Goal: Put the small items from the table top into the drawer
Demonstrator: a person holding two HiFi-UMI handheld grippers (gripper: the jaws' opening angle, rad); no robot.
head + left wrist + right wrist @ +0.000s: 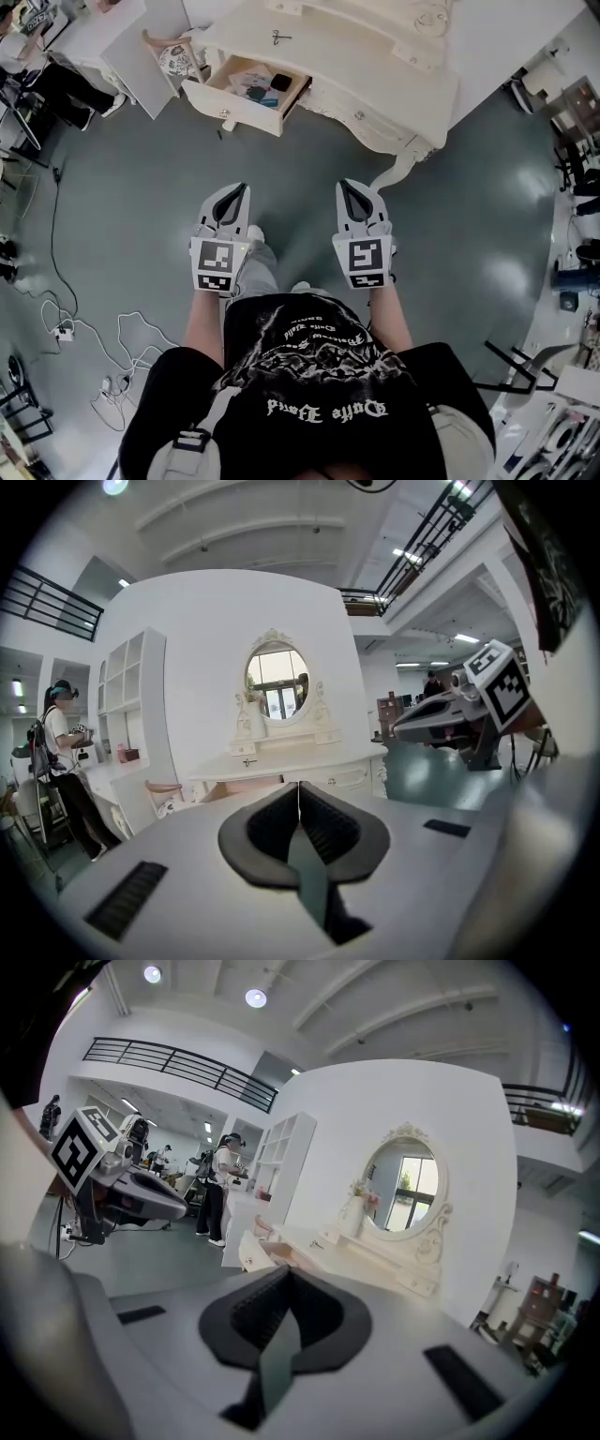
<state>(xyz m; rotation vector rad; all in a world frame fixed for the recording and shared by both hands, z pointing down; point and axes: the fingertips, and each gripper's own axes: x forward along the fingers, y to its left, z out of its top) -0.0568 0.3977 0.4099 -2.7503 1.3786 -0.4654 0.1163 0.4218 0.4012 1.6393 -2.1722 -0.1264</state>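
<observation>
Claws both clenched on nothing: my left claw [236, 197] and right claw [352, 195] hang mid-frame over grey floor [141, 206], below the open cream wooden drawer [234, 111] at upper left.

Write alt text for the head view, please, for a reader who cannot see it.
A person, seen from above, holds the left gripper and right gripper side by side, shut and empty, over a grey floor. Ahead stands a white dressing table with its drawer open.
</observation>
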